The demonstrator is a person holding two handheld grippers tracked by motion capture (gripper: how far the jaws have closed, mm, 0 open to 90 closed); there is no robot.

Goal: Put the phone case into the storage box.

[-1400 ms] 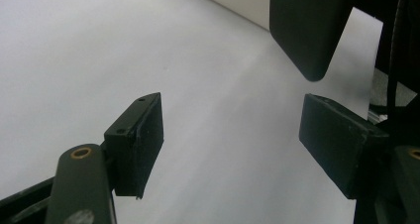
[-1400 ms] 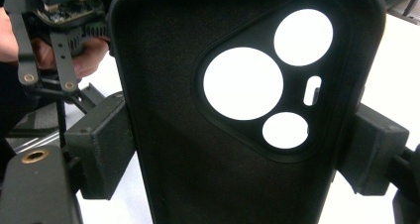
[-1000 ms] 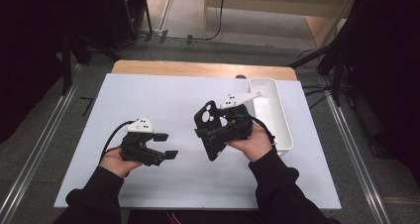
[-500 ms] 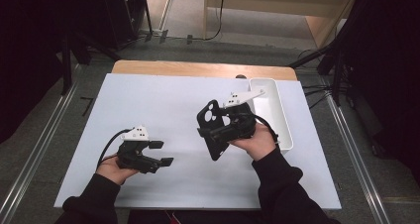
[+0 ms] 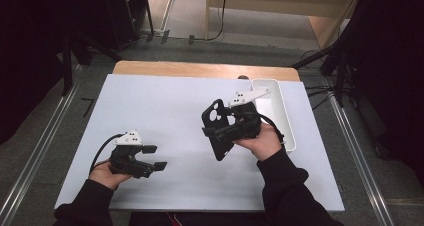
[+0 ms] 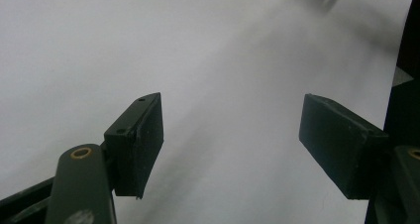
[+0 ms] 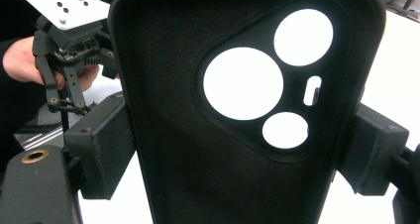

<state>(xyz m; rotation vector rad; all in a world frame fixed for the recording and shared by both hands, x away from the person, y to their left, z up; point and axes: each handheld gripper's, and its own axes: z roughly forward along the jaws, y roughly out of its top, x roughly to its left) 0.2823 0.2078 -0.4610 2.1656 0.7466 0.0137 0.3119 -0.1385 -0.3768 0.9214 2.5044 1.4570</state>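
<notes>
Black phone case (image 7: 247,115) gripped by right gripper (image 5: 235,131) above the white counter (image 5: 165,106).
The matte, rounded-corner case with circular camera cut-outs is clamped edgewise between the jaws. The left gripper (image 5: 152,157) is held with jaws spread apart, nothing between them; a white rectangular tray (image 5: 285,118) is positioned at the counter's right edge.

High view: fixed overhead, facing forward and down on the whole white table (image 5: 165,106).
Left gripper view: low, close, facing bare tabletop.
Right gripper view: very close to a black phone case (image 7: 237,115).
Shared: the left gripper (image 7: 67,65), seen in both high and right gripper views.
</notes>
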